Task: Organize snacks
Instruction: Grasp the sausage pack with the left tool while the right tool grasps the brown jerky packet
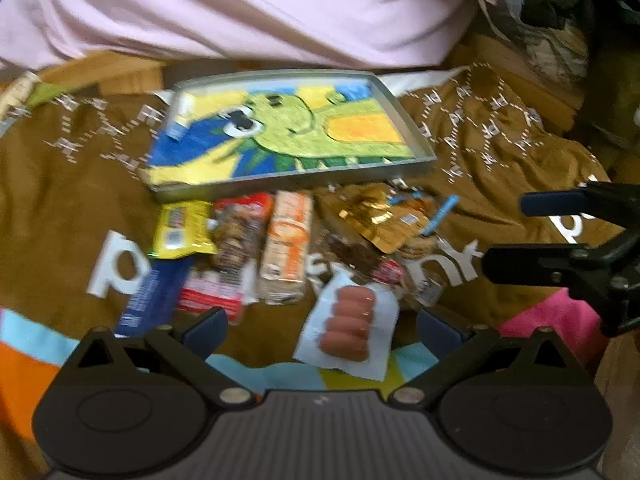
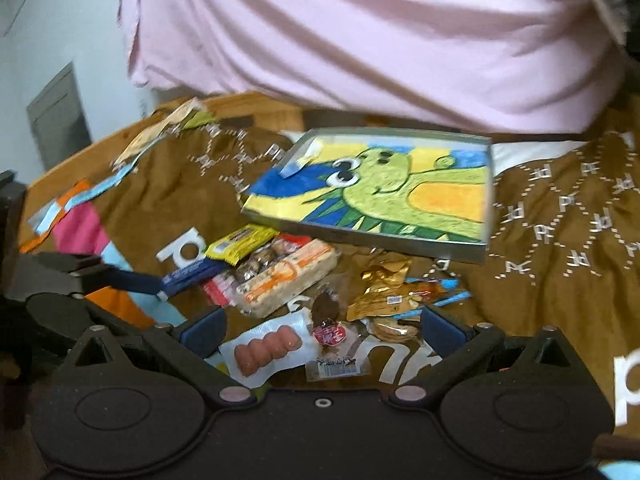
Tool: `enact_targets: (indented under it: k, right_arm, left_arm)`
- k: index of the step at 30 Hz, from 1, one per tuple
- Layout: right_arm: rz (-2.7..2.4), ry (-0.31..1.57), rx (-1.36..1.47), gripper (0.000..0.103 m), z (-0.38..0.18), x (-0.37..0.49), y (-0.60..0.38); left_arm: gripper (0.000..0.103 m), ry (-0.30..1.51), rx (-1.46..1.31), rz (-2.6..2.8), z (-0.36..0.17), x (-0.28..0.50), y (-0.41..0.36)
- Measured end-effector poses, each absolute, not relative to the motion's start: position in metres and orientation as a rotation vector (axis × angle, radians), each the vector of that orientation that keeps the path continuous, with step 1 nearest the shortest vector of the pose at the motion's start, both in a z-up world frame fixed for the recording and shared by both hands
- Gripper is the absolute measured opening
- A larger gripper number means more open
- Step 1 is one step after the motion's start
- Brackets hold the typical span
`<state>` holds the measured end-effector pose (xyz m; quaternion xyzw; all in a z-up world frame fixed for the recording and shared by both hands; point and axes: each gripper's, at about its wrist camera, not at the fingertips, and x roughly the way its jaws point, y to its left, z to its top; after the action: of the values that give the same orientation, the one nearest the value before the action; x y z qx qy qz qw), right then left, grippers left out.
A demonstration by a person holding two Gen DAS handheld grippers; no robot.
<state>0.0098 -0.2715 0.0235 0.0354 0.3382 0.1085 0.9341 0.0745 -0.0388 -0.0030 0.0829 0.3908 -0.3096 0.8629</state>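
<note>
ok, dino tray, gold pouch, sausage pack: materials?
Dino tray: looks like thin metal, with a dull grey rim and a printed matte cartoon base. Gold pouch: likely metallised foil, crinkled with bright glints. Sausage pack: seems clear plastic film over pale backing, since the links show through. Blur limits certainty.

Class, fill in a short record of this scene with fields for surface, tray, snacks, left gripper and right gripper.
surface: brown printed cloth
tray: dinosaur-picture tray, holding one small packet
snacks: sausage pack, yellow packet, orange-striped cracker pack, gold wrapper, all lying on the cloth in front of the tray
left gripper: open, holding nothing
right gripper: open, holding nothing
</note>
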Motion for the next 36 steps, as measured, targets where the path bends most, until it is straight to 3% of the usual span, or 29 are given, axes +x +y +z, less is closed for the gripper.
enact_targets:
  k: [14, 22, 30, 33, 35, 36]
  right_arm:
    - [0.344, 0.893, 0.105, 0.101, -0.034, 0.077, -0.269]
    - [0.328, 0.949, 0.152, 0.087, -0.052, 0.098, -0.27]
    - [0.317, 0.956, 0.087, 0.078, -0.058, 0.099, -0.263]
    - [0.318, 0.964, 0.12, 0.068, -0.057, 0.1, -0.267]
    - [0.309, 0.962, 0.122, 0.054, -0.055, 0.099, -0.268]
    - [0.299, 0.96, 0.112, 0.052, -0.054, 0.099, -0.268]
  left_arm:
    - [0.103, 0.909, 0.304, -0.753, -0.043, 0.092, -0.068]
    - [0.102, 0.916, 0.359, -0.764, -0.054, 0.095, -0.078]
    - [0.085, 0.947, 0.304, -0.736, -0.055, 0.104, -0.07]
    - [0.077, 0.959, 0.276, -0.745, -0.052, 0.105, -0.068]
    - [0.07, 0.969, 0.276, -0.748, -0.051, 0.104, -0.069]
    - [0.069, 0.968, 0.278, -0.743, -0.049, 0.103, -0.069]
